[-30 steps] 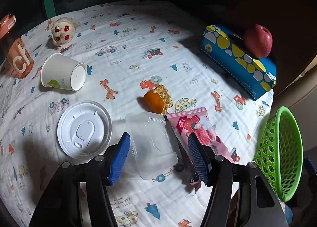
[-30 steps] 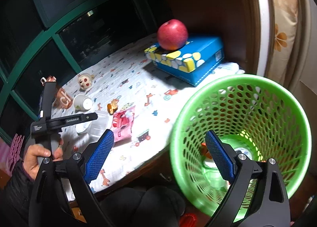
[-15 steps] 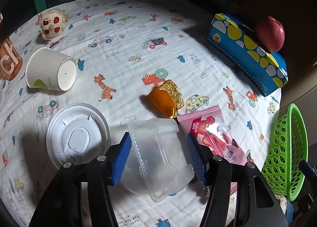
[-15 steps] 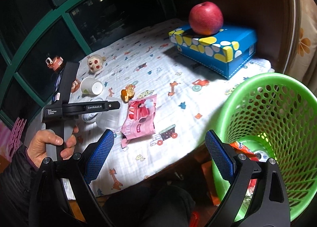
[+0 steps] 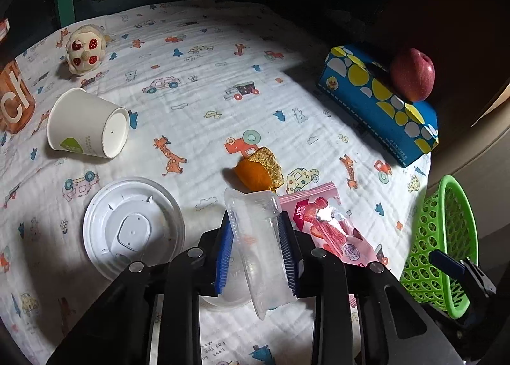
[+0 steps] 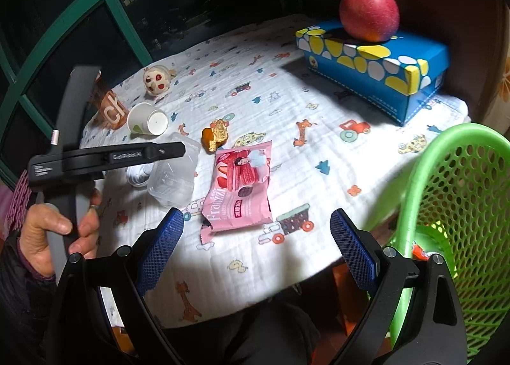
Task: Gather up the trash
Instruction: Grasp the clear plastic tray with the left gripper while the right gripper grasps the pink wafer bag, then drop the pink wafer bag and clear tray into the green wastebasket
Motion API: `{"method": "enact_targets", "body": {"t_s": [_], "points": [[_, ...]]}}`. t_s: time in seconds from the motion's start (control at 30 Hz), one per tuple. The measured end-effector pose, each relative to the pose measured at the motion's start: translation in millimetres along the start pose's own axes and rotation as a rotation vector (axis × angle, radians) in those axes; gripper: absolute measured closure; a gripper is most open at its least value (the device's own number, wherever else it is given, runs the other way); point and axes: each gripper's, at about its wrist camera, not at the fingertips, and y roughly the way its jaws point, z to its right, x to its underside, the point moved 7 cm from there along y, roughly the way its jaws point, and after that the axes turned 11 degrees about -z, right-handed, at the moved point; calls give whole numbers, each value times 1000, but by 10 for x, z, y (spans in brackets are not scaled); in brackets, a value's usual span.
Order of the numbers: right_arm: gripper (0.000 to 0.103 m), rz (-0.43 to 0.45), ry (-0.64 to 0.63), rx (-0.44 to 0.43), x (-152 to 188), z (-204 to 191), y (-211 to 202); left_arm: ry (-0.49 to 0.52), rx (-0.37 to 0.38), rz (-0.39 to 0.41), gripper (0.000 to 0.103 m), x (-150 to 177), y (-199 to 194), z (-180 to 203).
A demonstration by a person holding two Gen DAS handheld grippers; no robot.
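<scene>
My left gripper (image 5: pixel 257 247) is shut on a clear plastic container (image 5: pixel 259 243), squeezed between the blue pads; the container also shows in the right wrist view (image 6: pixel 175 173). A pink snack wrapper (image 5: pixel 325 227) lies just right of it, and shows in the right wrist view (image 6: pixel 240 186). An orange food scrap (image 5: pixel 259 170) lies just beyond. A white lid (image 5: pixel 134 231) and a tipped paper cup (image 5: pixel 89 129) lie to the left. My right gripper (image 6: pixel 256 247) is open and empty at the table's near edge, beside the green basket (image 6: pixel 462 205).
A blue tissue box (image 6: pixel 373 68) with a red apple (image 6: pixel 369 12) on it stands at the back right. A small plush toy (image 5: pixel 84 52) and an orange bottle (image 5: pixel 12 100) sit at the far left. The basket (image 5: pixel 446 247) holds some trash.
My left gripper closed on the clear container, which now stands edge-up between the pads. My right gripper swung away from the basket toward the table and the pink wrapper.
</scene>
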Motion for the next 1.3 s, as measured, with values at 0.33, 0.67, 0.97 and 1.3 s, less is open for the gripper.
{"method": "enact_targets", "body": {"t_s": [0.33, 0.67, 0.97, 1.3], "points": [[11, -79, -74, 46, -144, -206, 551, -23, 69, 60, 76, -50, -406, -25], [35, -132, -85, 112, -76, -156, 781, -20, 78, 97, 76, -80, -619, -9], [43, -64, -61, 82, -39, -140, 444, -6, 90, 105, 76, -66, -712, 132], [44, 52, -9, 84, -71, 70, -139, 40, 107, 119, 76, -72, -828, 445]]}}
